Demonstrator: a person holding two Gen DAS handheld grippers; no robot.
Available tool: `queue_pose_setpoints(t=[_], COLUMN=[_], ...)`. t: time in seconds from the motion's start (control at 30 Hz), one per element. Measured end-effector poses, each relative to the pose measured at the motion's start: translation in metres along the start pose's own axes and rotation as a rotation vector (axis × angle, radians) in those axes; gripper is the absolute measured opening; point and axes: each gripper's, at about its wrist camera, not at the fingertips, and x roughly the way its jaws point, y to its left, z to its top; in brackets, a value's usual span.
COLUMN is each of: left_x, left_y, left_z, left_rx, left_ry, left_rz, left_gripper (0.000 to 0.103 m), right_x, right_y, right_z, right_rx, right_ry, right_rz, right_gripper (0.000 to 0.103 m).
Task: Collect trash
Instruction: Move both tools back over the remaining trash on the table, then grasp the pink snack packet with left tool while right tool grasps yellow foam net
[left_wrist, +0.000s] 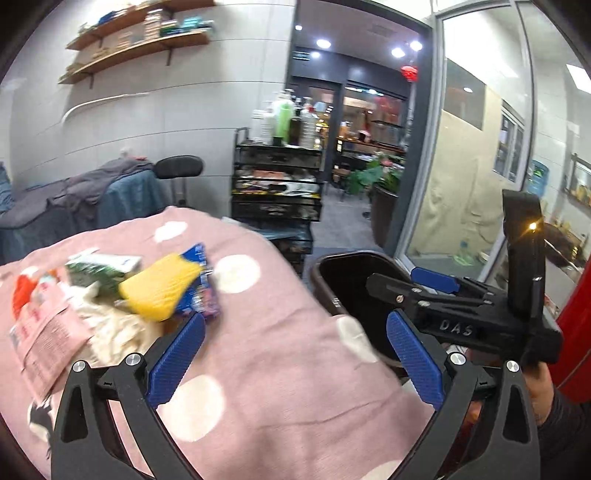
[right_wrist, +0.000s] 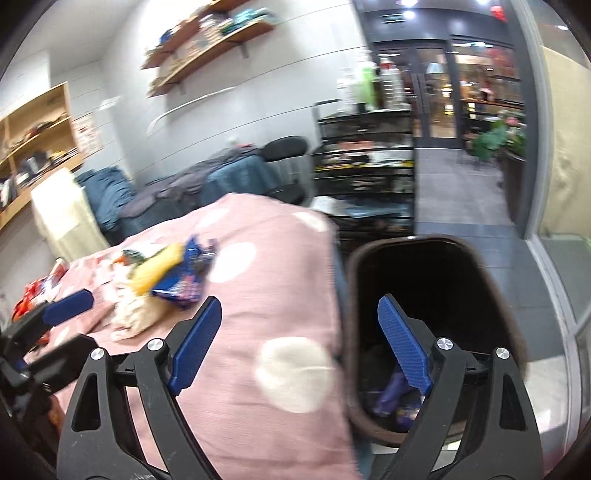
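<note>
Nearest the left wrist camera, the left gripper is seen with its blue fingers spread wide and nothing between them; only pink spotted cloth lies beneath. In the right wrist view the right gripper is likewise spread and empty, one finger over the cloth, the other over the mouth of the dark bin, in whose bottom purple wrappers can be made out.

The bin is set just beside the right edge of the covered surface; whether that surface is a worktop or a bed cannot be told.

Further off, up and to the left of both grippers, the remaining trash is heaped: a yellow sponge-like piece resting across a blue wrapper, a green-and-white carton behind it, crumpled cream paper and a pink printed packet at the left edge. The yellow piece's long axis runs slantwise, from lower left to upper right.

The left gripper is judged the nearer: the heap lies just beyond its left finger, whereas from the right gripper it lies further left, across the cloth. A reach forward and leftward is therefore called for, with the fingers closed across the piece's short side.
</note>
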Motion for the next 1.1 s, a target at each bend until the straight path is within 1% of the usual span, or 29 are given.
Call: queue_pose_setpoints(t=[0.13,0.27,0.37,0.43,0.53,0.6,0.7,0.8,0.87,0.93,1.0,1.1], left_x=[-0.015,-0.026,-0.031,-0.034,-0.039,-0.044,-0.053,-0.054,-0.051,-0.049,-0.048,-0.047], left_y=[0.028,0.064,0.086,0.104,0.133,0.155,0.186,0.202,0.208,0.210,0.213,0.225], left_z=[-0.013,-0.023,-0.028,-0.032,-0.038,-0.043,-0.054,-0.058,-0.060,-0.059,-0.058,-0.059], left_rx=[-0.049,-0.118,-0.143,-0.157,-0.199,-0.247,-0.336,-0.370,-0.368,-0.355,-0.341,-0.341], left_ry=[-0.014,0.004,0.018,0.032,0.041,0.041,0.037,0.053,0.072,0.078,0.086,0.093], left_rz=[0.079,0.145,0.199,0.245,0.288,0.296,0.283,0.289,0.294,0.302,0.309,0.322], left_gripper=[0.098,0.098,0.098,0.098,0.098,0.098,0.097,0.097,0.097,0.097,0.097,0.098], right_x=[0.010,0.019,0.029,0.038,0.051,0.062,0.077,0.090,0.104,0.118,0.132,0.147], right_y=[0.032,0.065,0.088,0.103,0.120,0.129,0.141,0.149,0.150,0.151,0.150,0.148], right_z=[0.004,0.006,0.008,0.007,0.007,0.008,0.009,0.009,0.011,0.013,0.017,0.020], right_rx=[-0.036,-0.079,-0.103,-0.131,-0.172,-0.193,-0.219,-0.228,-0.193,-0.148,-0.104,-0.037], right_ry=[0.026,0.058,0.096,0.115,0.135,0.154,0.191,0.227,0.268,0.305,0.341,0.383], right_rz=[0.087,0.167,0.227,0.245,0.240,0.242,0.254,0.270,0.290,0.311,0.330,0.367], right_gripper=[0.087,0.089,0.090,0.090,0.090,0.090,0.090,0.090,0.089,0.087,0.080,0.076])
